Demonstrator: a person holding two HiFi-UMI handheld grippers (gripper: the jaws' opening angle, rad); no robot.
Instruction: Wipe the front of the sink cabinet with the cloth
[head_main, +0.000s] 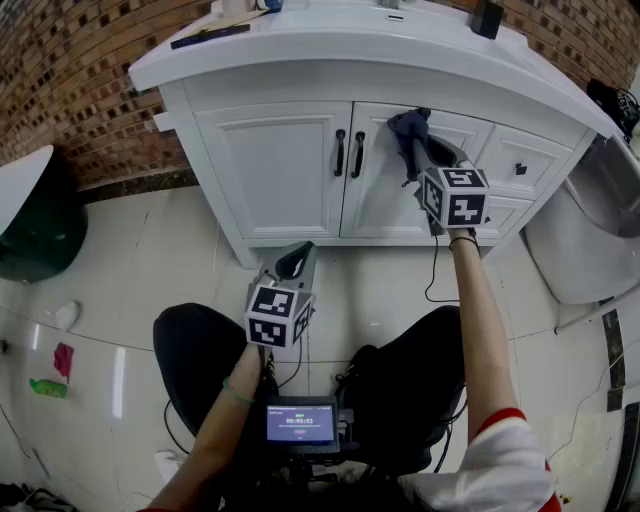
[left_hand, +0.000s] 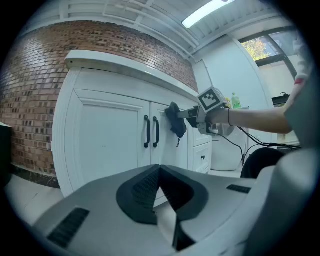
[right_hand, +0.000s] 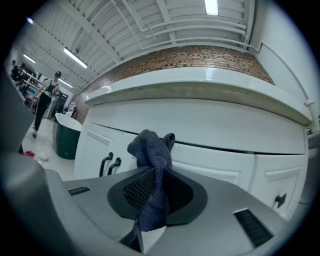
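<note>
Cloth (head_main: 408, 129): we held it bunched, pinched in our right gripper (head_main: 417, 153), at the sink cabinet (head_main: 280, 170) right door for wiping; left gripper (head_main: 292, 262) pressed together, empty, parked low

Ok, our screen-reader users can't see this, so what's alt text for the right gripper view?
The right gripper is shut on a crumpled dark blue cloth, held close to the front of the white sink cabinet. Two black door handles show at left; a white countertop and a red brick wall lie above.
</note>
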